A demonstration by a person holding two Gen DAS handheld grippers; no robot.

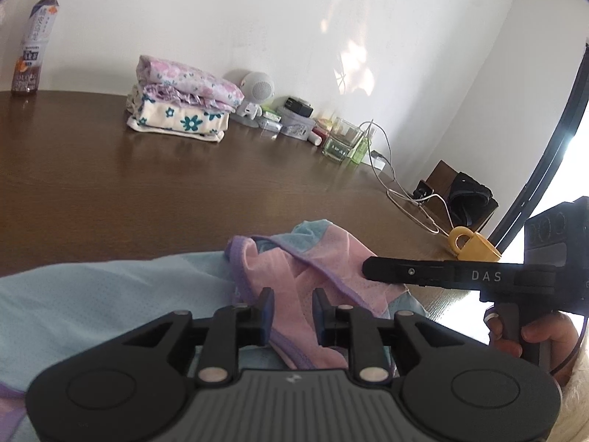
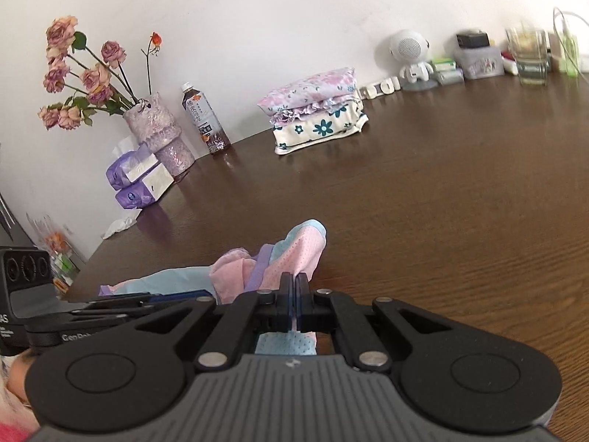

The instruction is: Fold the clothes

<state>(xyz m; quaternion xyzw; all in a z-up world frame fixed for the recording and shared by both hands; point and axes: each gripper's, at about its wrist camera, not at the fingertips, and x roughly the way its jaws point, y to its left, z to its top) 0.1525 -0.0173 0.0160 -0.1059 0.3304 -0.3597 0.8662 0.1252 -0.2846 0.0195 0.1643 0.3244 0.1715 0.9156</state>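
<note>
now | left gripper point(image 1: 291, 316) jaws apart over garment point(image 1: 294, 269) | right gripper point(image 2: 293, 304) jaws pinch garment | folded stack point(image 2: 316, 110) well behind

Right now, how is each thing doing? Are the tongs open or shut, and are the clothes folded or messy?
Left tongs: open, over the garment.
Right tongs: shut on the garment.
Pink and blue garment: crumpled, not folded yet.
Stack of clothes: folded and piled by the wall.
Bottle: standing, cap on.
Roses: standing in the vase, looking dried.
Yellow cup: on its side.
</note>
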